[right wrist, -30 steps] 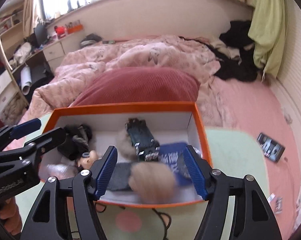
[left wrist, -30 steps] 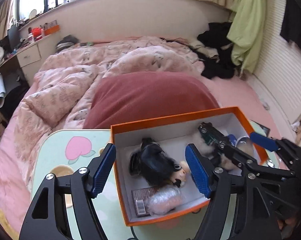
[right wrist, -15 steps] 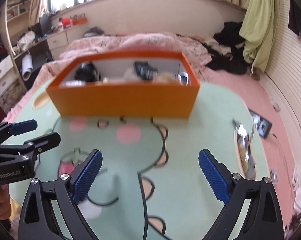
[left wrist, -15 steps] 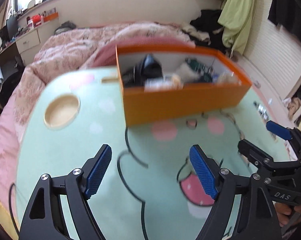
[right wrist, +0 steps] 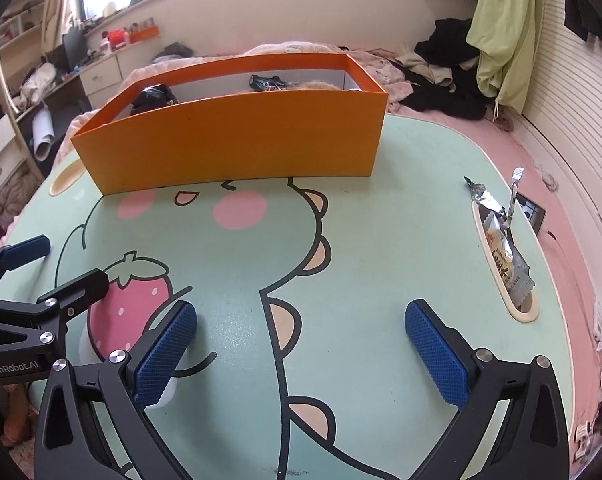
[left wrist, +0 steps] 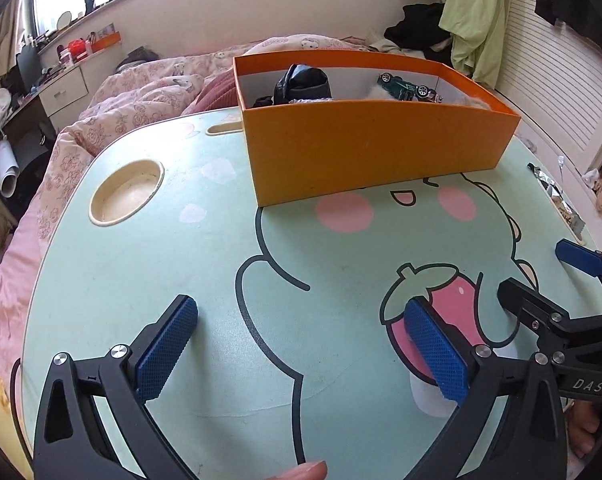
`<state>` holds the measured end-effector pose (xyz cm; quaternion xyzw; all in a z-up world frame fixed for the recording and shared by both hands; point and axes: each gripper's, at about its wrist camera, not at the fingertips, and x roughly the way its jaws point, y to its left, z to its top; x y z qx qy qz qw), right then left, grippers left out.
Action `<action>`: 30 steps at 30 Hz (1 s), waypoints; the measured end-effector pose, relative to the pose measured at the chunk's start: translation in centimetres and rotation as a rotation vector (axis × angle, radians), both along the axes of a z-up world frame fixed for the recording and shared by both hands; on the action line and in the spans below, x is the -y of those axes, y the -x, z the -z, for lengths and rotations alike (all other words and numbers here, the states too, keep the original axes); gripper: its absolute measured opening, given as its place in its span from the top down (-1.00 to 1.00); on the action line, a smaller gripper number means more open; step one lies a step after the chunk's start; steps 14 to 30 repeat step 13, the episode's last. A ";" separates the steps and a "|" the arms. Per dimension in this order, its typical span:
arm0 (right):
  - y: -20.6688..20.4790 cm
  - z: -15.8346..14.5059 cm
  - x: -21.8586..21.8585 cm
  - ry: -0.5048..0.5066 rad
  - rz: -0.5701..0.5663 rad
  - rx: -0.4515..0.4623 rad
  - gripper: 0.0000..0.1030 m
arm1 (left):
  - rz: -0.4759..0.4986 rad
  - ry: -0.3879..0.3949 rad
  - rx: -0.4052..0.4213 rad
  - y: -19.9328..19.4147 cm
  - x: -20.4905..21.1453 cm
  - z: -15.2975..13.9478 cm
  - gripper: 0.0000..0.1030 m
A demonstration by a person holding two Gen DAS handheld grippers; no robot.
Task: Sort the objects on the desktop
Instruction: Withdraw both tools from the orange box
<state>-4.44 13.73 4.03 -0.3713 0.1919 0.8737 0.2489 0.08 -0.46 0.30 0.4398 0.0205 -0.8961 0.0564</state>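
Observation:
An orange box [left wrist: 373, 144] [right wrist: 229, 140] stands at the far side of the mint-green cartoon table [left wrist: 161, 264] [right wrist: 381, 240]. Inside it I see a black object [left wrist: 301, 84] [right wrist: 155, 96], a green toy car [left wrist: 405, 88] [right wrist: 267, 82] and some beige fluff [right wrist: 313, 86]; the near wall hides the rest. My left gripper [left wrist: 299, 320] hovers low over the table's front, its jaws opening wide with nothing between them. My right gripper [right wrist: 301, 316] is beside it, jaws also opening and empty. Each shows in the other's view: right gripper [left wrist: 531, 270], left gripper [right wrist: 75, 260].
A round cup recess [left wrist: 127, 192] sits at the table's left. A long slot at the right holds a snack packet [right wrist: 505, 256]. A phone [right wrist: 531, 210] lies on the pink bed beyond the right edge. A thumb tip [left wrist: 301, 470] shows at the bottom.
Both grippers have pulled back from above the box and dropped toward the table's front. Their jaws have spread wider. The box is now seen from its side.

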 end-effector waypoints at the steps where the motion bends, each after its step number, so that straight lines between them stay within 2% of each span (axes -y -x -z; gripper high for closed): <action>1: 0.0 0.0 0.0 -0.001 0.000 0.000 -1.00 | 0.002 0.001 0.001 0.1 -0.2 0.2 -0.99; 30: 0.0 0.0 0.0 -0.002 -0.001 0.000 -1.00 | 0.014 0.001 0.000 -0.1 -1.1 0.7 -0.99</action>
